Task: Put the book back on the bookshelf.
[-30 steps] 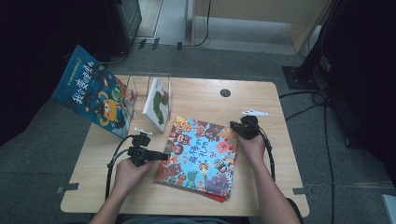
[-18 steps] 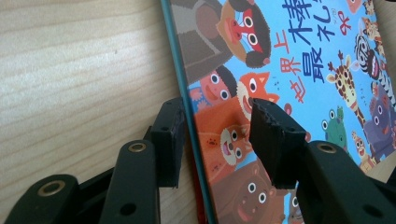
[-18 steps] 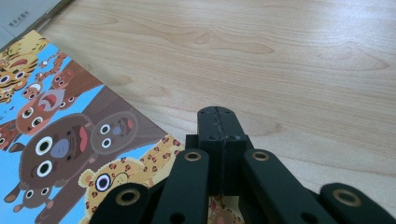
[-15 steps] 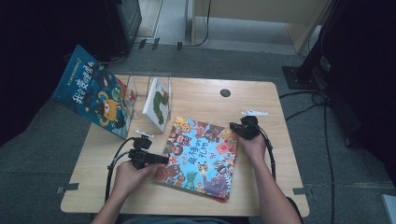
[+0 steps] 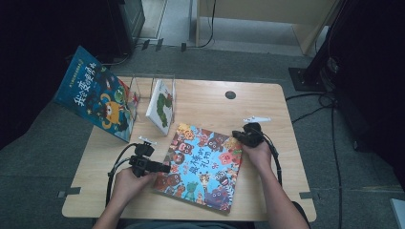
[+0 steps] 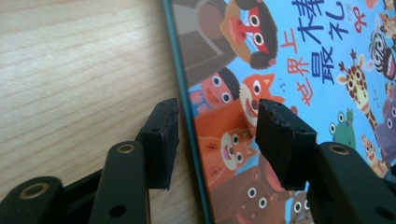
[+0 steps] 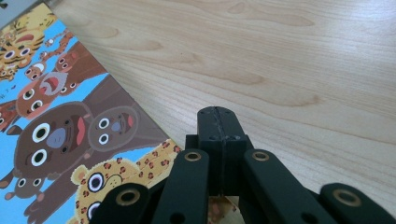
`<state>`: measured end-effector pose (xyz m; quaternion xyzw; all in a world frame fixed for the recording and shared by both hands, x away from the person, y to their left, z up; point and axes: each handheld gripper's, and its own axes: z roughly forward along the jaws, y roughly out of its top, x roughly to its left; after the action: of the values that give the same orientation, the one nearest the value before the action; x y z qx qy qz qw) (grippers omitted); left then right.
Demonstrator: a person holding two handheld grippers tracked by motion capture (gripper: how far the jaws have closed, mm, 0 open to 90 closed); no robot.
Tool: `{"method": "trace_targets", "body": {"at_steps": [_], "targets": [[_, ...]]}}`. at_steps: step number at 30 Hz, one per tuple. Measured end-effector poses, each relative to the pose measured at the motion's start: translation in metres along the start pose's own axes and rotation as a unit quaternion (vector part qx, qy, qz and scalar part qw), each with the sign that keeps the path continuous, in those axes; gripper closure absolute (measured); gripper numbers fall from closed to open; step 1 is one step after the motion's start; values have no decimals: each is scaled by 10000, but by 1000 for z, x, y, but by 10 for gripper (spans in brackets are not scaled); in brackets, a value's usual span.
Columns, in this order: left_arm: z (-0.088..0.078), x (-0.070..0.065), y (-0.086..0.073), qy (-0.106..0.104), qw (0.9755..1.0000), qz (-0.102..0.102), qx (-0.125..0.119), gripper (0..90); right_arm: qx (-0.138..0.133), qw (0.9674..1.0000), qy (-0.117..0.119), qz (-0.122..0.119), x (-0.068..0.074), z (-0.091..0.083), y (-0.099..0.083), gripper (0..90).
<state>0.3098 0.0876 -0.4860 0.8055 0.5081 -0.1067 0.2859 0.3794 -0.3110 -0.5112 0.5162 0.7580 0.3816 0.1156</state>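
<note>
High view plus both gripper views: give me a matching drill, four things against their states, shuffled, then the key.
Things:
1. left gripper
2. right gripper
3. animal picture book
4. blue monster book

States:
A. leans tilted at the table's far left corner
B. jaws open, straddling a book's edge
C. lies flat on the table
D. jaws shut, by a book's corner

Pairs: 1-B, 2-D, 3-C, 4-A
</note>
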Motion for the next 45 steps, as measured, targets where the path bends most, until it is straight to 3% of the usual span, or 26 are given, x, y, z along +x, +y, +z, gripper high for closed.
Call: {"method": "trace_targets", "body": {"at_steps": [6,15,26,34,38,45], "targets": [[-3,7,7,-64,9997,-35,-251,453,-167,9998,49,13,-2,-14,-3,900],[0,10,21,-92,9995,83,-280,434,-278,9996,90,14,1,-39,-19,900],[7,15,30,-54,9995,99,-283,433,-97,9994,257,-199,16,-64,-49,900],[12,17,34,-50,9996,68,-278,435,-11,9987,411,-311,20,-67,-59,900],[13,21,34,-210,9990,-29,-405,434,16,9984,500,-271,22,-69,-62,900],[14,18,32,-88,9989,76,-456,443,141,9976,553,-402,30,-74,-70,900]]}}
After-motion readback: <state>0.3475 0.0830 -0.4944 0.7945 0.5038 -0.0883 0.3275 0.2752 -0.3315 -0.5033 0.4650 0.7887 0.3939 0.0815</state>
